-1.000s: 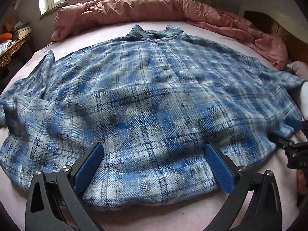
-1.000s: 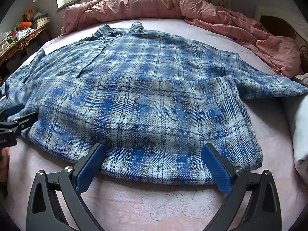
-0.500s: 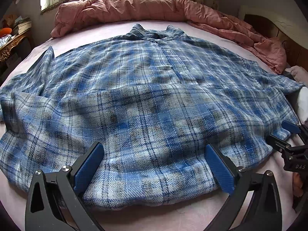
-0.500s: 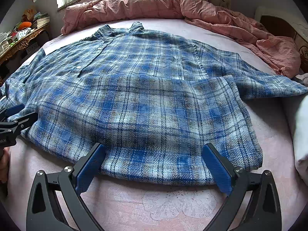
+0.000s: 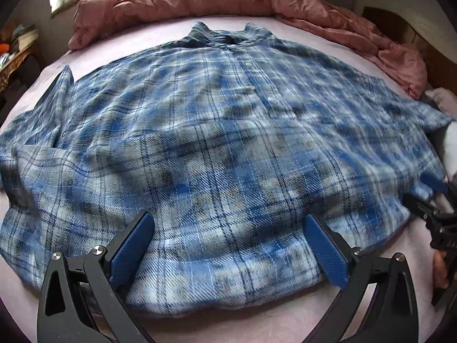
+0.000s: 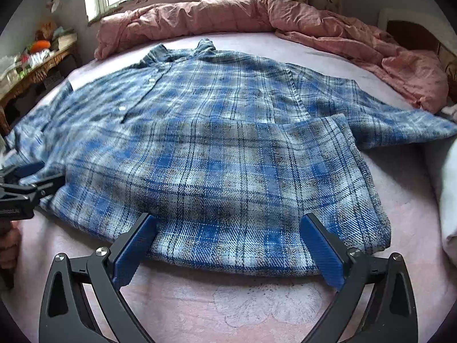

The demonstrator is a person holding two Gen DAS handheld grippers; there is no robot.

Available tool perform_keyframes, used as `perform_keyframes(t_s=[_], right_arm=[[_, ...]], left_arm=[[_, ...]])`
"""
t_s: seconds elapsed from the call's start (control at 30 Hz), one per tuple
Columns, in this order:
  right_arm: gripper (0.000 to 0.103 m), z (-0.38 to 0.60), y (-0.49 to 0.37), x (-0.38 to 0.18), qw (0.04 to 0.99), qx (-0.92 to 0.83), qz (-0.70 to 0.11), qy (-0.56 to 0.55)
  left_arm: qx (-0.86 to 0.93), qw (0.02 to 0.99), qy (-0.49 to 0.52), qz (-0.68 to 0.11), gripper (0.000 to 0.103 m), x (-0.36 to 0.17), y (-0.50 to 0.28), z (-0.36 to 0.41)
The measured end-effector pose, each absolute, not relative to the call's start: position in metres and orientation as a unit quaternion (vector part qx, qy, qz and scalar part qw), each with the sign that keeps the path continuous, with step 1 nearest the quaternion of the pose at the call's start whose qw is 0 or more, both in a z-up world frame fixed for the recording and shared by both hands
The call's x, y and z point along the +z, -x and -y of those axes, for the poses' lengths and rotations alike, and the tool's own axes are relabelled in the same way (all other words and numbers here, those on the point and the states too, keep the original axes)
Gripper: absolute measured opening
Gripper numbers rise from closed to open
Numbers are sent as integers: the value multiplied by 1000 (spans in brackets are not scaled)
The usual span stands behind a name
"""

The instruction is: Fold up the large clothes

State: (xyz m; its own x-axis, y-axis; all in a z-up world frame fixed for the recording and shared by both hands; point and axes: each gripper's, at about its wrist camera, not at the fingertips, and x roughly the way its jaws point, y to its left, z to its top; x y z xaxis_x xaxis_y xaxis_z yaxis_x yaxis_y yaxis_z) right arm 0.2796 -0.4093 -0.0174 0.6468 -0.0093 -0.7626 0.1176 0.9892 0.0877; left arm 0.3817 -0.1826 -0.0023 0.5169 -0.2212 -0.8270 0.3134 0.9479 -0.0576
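Left wrist view: the plaid shirt (image 5: 228, 148) lies spread on the bed (image 5: 257, 323), collar far, and the left tool (image 5: 228, 245) gapes wide over the near hem, holding nothing. Right wrist view: the right tool (image 6: 228, 245) is equally wide and empty at the hem, where a bottom flap looks turned up. Sleeves remain out, so most folding looks left.

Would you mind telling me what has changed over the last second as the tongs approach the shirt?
The left tongs crept forward over the plaid shirt, whose hem now sits a little deeper between the open fingers. The right tongs barely moved. Nothing was gripped or released; the shirt and pink duvet lie unchanged.
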Motion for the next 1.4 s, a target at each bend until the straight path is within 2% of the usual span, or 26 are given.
perform_keyframes(t_s=[0.13,0.27,0.47,0.6,0.7,0.77,0.83,0.97,1.13,1.33,1.4], right_arm=[[102,410,-279,-17,905,-33,-419,-68],[100,411,-276,-13,909,-35,-409,-73],[96,438,-250,44,943,-55,-321,-74],[96,497,-227,84,948,-89,-264,-156],[96,543,-231,84,923,-132,-276,-232],[87,573,-240,75,906,-163,-279,-272],[82,595,-249,74,889,-226,-294,-267],[80,644,-261,77,852,-333,-307,-264],[65,671,-272,77,858,-322,-285,-282],[3,688,-289,57,860,-320,-305,-254],[3,684,-284,59,872,-314,-280,-250]], left_arm=[[-154,903,-46,-398,103,21,-370,179],[-160,931,8,-328,103,29,-349,156],[-125,935,47,-328,103,26,-357,135],[-118,933,35,-340,103,22,-361,139],[-114,932,14,-342,103,18,-360,147],[-118,932,4,-342,103,16,-359,151],[-123,932,1,-341,103,16,-357,152],[-134,928,4,-347,103,15,-359,153],[-140,925,2,-353,103,12,-361,157],[-138,930,7,-340,103,15,-356,155],[-138,929,0,-343,103,15,-357,156]])
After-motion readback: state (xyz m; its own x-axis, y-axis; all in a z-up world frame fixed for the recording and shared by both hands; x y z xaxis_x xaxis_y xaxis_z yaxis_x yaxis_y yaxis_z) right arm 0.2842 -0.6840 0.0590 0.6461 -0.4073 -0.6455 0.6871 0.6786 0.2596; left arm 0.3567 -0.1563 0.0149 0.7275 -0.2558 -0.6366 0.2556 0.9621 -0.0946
